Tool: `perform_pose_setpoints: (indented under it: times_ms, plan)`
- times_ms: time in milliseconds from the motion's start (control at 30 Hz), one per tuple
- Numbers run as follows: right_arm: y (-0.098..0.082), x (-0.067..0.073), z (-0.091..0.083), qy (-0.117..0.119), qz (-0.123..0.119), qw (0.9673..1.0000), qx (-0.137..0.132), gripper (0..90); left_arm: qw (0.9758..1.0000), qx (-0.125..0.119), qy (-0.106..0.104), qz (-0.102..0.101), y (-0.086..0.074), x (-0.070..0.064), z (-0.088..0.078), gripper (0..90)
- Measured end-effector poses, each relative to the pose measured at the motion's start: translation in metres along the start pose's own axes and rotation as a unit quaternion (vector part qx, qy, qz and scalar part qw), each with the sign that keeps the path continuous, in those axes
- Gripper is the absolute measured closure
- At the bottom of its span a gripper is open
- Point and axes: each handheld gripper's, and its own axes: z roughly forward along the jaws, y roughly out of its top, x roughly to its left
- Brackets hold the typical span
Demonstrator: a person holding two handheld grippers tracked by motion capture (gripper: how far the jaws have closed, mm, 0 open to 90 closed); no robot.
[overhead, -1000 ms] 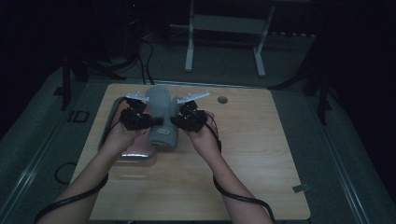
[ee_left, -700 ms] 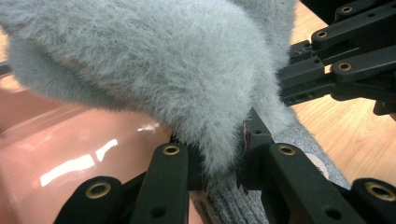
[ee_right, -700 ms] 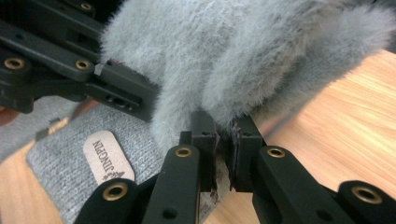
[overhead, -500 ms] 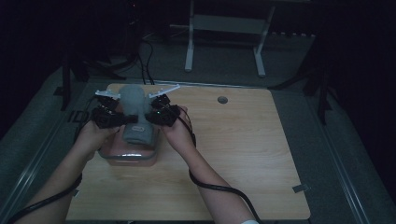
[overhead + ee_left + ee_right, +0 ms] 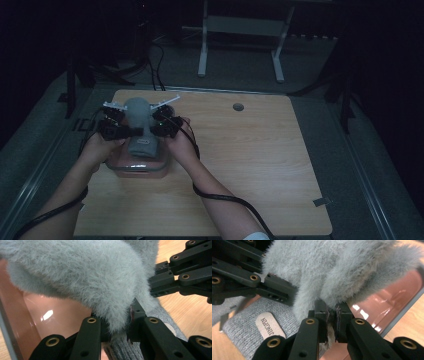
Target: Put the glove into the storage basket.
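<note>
Both grippers hold 1 grey fuzzy hat (image 5: 139, 120) over a pink box (image 5: 136, 168) at the left of the table (image 5: 260, 165). The left gripper (image 5: 116, 125) is clenched on the hat's fluffy edge (image 5: 117, 322), and the right gripper (image 5: 161, 124) pinches the opposite edge (image 5: 331, 327). The hat's knit cuff (image 5: 244, 330) with its oval label (image 5: 270, 326) hangs down toward the box. The 2 grippers sit close together, the hat stretched between them.

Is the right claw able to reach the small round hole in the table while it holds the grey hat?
Probably not now. The right claw is shut on the grey hat above the pink box; the round hole lies apart, across bare wood.
</note>
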Motion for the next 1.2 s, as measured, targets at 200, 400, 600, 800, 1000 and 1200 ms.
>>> perform_pose_setpoints:
  times_ms: [200,400,600,800,1000,1200]
  plan:
    - [-0.008,-0.003,0.020,-0.013,0.012,0.9995,0.027,83.2,0.9996,0.025,0.005,-0.007,-0.007,0.006,0.018,77.2]
    - [-0.013,-0.002,0.036,-0.030,0.009,0.9977,0.060,83.1,0.9987,0.047,0.006,-0.015,-0.014,0.011,0.033,77.1]
    - [-0.018,-0.002,0.050,-0.048,0.005,0.9947,0.091,82.3,0.9971,0.072,0.013,-0.019,-0.018,0.012,0.048,76.9]
    - [-0.018,-0.004,0.054,-0.066,-0.002,0.9929,0.100,75.1,0.9950,0.091,0.004,-0.042,-0.017,0.016,0.056,76.4]
    - [-0.022,-0.006,0.058,-0.075,-0.010,0.9925,0.095,65.9,0.9921,0.116,0.032,-0.035,-0.014,0.014,0.063,67.8]
    - [-0.020,-0.008,0.053,-0.064,-0.020,0.9945,0.081,57.0,0.9947,0.064,0.074,-0.032,-0.016,0.015,0.055,43.3]
